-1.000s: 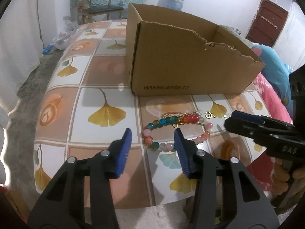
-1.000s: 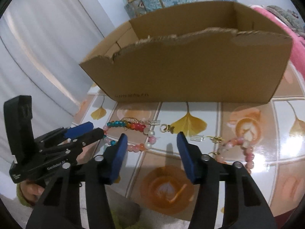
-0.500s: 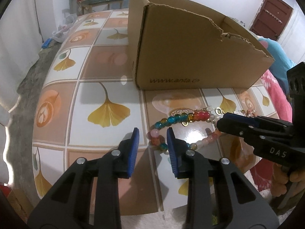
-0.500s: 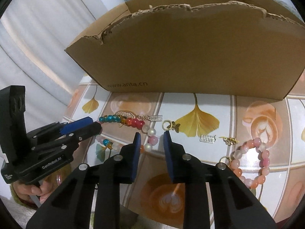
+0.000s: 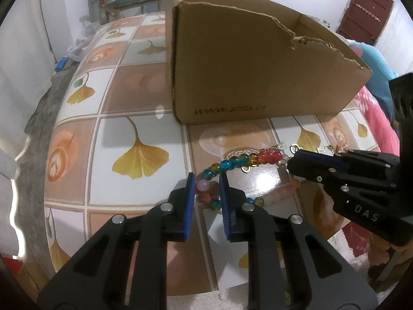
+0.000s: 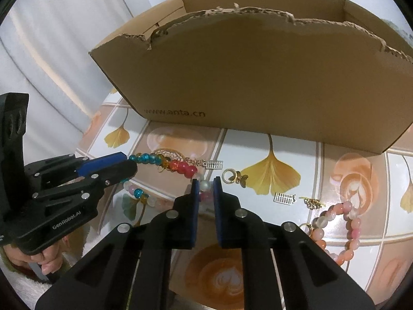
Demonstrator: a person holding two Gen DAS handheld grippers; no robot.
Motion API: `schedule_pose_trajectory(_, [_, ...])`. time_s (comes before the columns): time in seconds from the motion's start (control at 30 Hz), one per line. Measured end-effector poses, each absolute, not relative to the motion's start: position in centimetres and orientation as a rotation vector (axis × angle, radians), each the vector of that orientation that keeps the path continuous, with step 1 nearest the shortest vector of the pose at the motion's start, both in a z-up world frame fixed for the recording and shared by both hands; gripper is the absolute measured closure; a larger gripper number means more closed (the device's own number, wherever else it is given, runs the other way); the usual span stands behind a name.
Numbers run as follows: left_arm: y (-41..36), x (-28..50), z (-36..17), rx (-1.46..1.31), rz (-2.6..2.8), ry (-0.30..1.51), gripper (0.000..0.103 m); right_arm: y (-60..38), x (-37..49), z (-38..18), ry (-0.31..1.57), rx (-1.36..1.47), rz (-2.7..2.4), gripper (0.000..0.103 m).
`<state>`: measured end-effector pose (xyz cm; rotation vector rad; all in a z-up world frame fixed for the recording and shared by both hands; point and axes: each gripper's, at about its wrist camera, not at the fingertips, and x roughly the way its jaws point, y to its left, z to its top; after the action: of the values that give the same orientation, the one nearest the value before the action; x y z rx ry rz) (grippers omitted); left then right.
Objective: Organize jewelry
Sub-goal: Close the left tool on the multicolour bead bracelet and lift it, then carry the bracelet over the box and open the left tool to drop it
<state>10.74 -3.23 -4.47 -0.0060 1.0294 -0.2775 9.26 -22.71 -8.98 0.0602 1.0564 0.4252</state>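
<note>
A multicoloured bead bracelet [image 5: 227,164] lies on the tiled table [image 5: 134,155] in front of an open cardboard box [image 5: 245,77]. My left gripper [image 5: 206,180] has the bracelet's left end between its blue pads. Its jaws are closing and the beads fill the gap. My right gripper [image 6: 205,180] is closing on a white bead at the right end of the same bracelet [image 6: 184,168], pads touching it. Each gripper shows in the other's view: the right gripper [image 5: 290,161] and the left gripper [image 6: 130,164].
A pink bead bracelet [image 6: 348,222] lies to the right. Small charms sit between the two bracelets: a gold ring with a butterfly [image 6: 235,177], silver abacus pieces [image 6: 284,197] and a gold piece [image 6: 312,202]. The cardboard box [image 6: 258,77] wall rises just behind them. The table's edge is close below.
Both grippers came down and forward onto the multicoloured bracelet, one at each end. Their jaws went from wide apart to narrow around the beads.
</note>
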Motion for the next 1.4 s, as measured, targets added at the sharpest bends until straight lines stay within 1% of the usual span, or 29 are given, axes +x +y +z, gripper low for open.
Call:
schedule_pose_trajectory(0.1, [-3.7,10.7,-4.5,0.026,-0.276,1.018,0.085,-22.2,9.2,-9.0,1.042,0.023,0.425,0.092])
schedule_pose_trajectory(0.13, [-3.8,10.7,-4.6,0.038,-0.272,1.011,0.091,-21.9,9.2,-9.1,1.037,0.016,0.425,0.092])
schedule_pose_trajectory(0.17, [-3.8,10.6,-4.6,0.046,-0.268,1.006,0.094,-21.7,9.1,-9.2,1.028,0.006,0.425,0.093])
schedule_pose_trajectory(0.33, [-3.7,10.3,-4.4,0.041,-0.273,0.988,0.094,-22.1,8.9,-9.0,1.002,0.026,0.426,0.093])
schedule_pose_trajectory(0.5, [-3.8,8.9,-2.4,0.035,-0.289,0.930,0.094,-22.6,7.9,-7.2,0.942,0.031,0.429,0.093])
schedule_pose_trajectory(0.7, [-4.4,7.2,1.8,0.055,-0.315,0.816,0.094,-23.3,6.5,-3.7,0.851,0.036,0.448,0.093])
schedule_pose_trajectory(0.87, [-5.0,6.7,7.4,0.085,-0.354,0.664,0.094,-24.0,6.2,1.2,0.720,0.014,0.481,0.093])
schedule_pose_trajectory(1.0, [-5.6,8.7,12.0,0.142,-0.365,0.536,0.094,-24.3,8.1,5.3,0.616,-0.046,0.503,0.093])
schedule_pose_trajectory(1.07, [-6.1,10.8,13.2,0.152,-0.376,0.527,0.094,-24.5,10.3,6.8,0.601,-0.063,0.513,0.093])
schedule_pose_trajectory(1.13, [-6.5,13.6,13.6,0.160,-0.402,0.570,0.094,-24.7,13.3,7.3,0.634,-0.078,0.516,0.093])
schedule_pose_trajectory(1.23, [-7.9,18.3,12.4,0.214,-0.399,0.671,0.094,-25.0,19.4,6.2,0.786,-0.056,0.545,0.093])
schedule_pose_trajectory(1.33, [-9.3,22.6,9.8,0.289,-0.382,0.783,0.094,-25.1,25.8,3.0,1.004,0.003,0.568,0.093])
schedule_pose_trajectory(1.4, [-10.0,25.0,7.8,0.330,-0.375,0.864,0.094,-25.2,28.5,1.0,1.115,0.024,0.569,0.093])
